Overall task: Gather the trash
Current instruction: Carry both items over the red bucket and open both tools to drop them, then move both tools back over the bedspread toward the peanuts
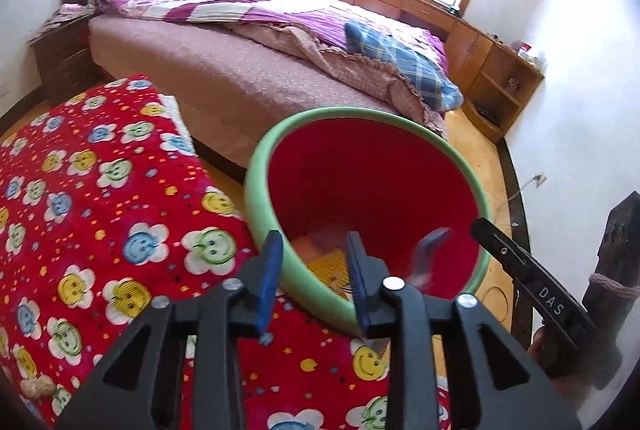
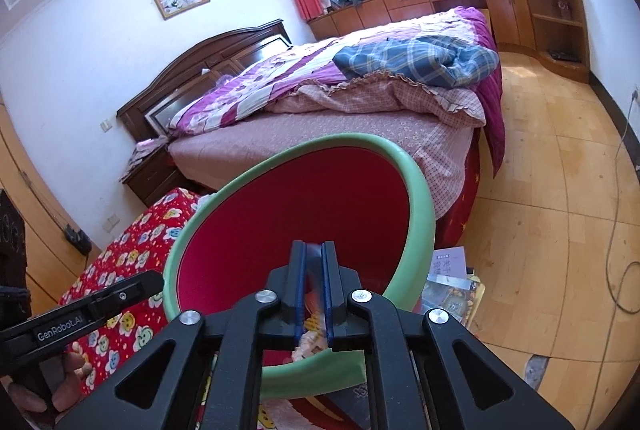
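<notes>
The red bin (image 1: 372,186) with its green rim stands on the floor between the flower-print red cloth (image 1: 92,198) and the bed (image 1: 248,66), some trash lying at its bottom. The left gripper (image 1: 314,282) points down over the near rim, jaws partly apart and holding nothing. The right gripper (image 2: 314,290) hangs over the bin's mouth, jaws a narrow slit with nothing between them; bare wooden floor (image 2: 560,214) lies open to the right.

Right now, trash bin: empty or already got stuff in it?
Not empty. The bin holds orange and yellow wrappers at its bottom, visible past the left gripper.

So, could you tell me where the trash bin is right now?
The trash bin sits low and central in both views, right ahead of both grippers, between the flowered red blanket and the bed.
</notes>
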`<state>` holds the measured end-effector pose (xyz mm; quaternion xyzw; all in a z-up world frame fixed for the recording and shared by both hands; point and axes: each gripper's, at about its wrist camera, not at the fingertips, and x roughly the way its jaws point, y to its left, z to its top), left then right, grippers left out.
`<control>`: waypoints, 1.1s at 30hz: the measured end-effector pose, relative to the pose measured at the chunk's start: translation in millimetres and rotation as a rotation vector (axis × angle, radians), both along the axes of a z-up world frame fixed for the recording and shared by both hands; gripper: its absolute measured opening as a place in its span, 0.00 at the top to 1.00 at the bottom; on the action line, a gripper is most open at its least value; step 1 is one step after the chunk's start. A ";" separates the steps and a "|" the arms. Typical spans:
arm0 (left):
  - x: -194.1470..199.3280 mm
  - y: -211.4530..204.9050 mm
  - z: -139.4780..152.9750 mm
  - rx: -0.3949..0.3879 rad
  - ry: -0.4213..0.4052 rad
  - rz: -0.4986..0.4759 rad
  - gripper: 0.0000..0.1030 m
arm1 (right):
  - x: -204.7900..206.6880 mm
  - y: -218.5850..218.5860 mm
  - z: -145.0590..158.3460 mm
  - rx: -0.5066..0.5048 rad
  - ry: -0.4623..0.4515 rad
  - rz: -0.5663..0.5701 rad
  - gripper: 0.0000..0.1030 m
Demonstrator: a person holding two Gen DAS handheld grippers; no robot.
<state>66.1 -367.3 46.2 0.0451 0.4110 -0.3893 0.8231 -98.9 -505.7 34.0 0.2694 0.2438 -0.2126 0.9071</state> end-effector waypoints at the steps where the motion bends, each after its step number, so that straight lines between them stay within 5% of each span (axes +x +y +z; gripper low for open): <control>1: 0.5 3.1 0.5 0.000 0.002 0.006 0.67 | 0.5 1.3 0.3 0.000 0.002 0.008 0.87; 15: -10.0 66.9 15.2 0.021 -0.010 0.145 0.64 | -0.1 45.2 27.6 -0.056 -0.022 0.098 0.45; 33: -39.5 189.6 41.5 0.008 -0.070 0.385 0.64 | 0.2 141.3 61.5 -0.130 -0.048 0.257 0.33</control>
